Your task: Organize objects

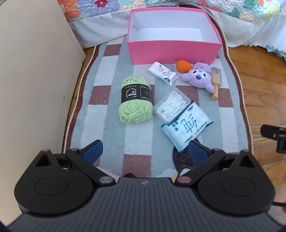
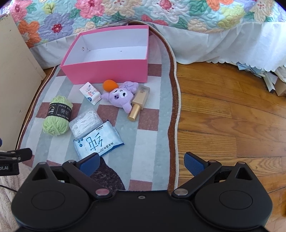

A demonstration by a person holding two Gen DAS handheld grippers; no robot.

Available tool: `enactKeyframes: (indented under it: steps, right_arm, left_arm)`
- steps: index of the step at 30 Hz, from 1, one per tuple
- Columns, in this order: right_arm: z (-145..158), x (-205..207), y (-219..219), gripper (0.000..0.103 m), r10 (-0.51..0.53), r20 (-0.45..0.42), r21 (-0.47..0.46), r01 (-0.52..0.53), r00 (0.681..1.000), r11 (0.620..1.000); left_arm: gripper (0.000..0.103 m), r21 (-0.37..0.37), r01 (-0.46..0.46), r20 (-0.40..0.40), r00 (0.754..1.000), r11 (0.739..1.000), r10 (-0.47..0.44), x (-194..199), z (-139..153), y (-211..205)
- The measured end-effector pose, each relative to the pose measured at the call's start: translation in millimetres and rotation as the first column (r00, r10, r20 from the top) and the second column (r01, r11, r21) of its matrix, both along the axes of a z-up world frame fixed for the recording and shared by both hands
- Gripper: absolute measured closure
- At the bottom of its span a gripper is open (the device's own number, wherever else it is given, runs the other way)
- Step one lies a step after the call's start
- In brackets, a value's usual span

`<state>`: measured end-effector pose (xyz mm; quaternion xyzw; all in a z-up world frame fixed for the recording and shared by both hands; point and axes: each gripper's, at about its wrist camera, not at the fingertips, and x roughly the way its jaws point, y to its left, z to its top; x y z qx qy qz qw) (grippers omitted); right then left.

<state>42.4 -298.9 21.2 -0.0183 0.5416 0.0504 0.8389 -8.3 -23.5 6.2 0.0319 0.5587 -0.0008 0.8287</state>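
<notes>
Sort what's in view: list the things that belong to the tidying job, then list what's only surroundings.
Job:
pink box, empty
green yarn
small tissue pack
orange sponge
purple plush
gold bottle
floss picks box
blue wipes pack

Surroundings:
checked rug
floral quilt
wood floor
beige panel

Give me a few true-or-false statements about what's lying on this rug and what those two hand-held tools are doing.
1. The pink box has nothing inside. True.
2. The green yarn ball sits in the box. False: it lies on the checked rug, in front of the box.
3. The left tool holds the blue wipes pack. False: its jaws stand wide open and hold nothing.
4. The purple plush toy lies against the gold bottle. True.
5. The right tool is open and empty. True.
6. The orange sponge is on the wood floor. False: it lies on the rug, close by the box.
</notes>
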Motion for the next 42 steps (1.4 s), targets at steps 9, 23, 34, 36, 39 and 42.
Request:
enactKeyframes:
  steps: [9,23,34,36,39,42]
  right_arm:
    - [14.2,0.3,-5.8,0.001,0.015,0.04,0.001,-0.015,0.999,1.0]
    - [15.0,1.8,-2.2,0.001,0.028,0.069,-0.059,-0.024,0.997,0.998]
    - [6.3,4.6,0.7,0.001,0.023,0.018,-0.006,-0.023,1.0,1.0]
    - [3.2,4.3,2.3,0.001,0.025,0.021,-0.028,-0.025,0.999,0.999]
    - [0.7,4.3,3.0,0.001,0.026,0.021,-0.043,-0.025,0.999,0.999]
    - [-0.2,4.6,2.7,0.001,0.026,0.021,-0.045,-0.025,0.999,0.999]
  left_arm:
    - [0.0,-0.01,-0.006,0.066,0.998,1.0,0.006,-4.8,3.9,2.3]
    - [0.0,-0.041,-0.08,0.109,0.99,0.996,0.084,-4.1,0.5,20.2]
    - [0.0,-0.072,-0.116,0.106,0.987,0.991,0.123,-5.2,1.2,29.0]
    - [0.0,-0.082,-0.111,0.102,0.988,0.99,0.119,-5.4,1.6,28.6]
    - [0.0,-0.105,-0.112,0.084,0.989,0.988,0.121,-4.0,0.8,29.4]
    - [0.0,-0.121,-0.116,0.084,0.988,0.986,0.127,-4.7,1.7,30.3]
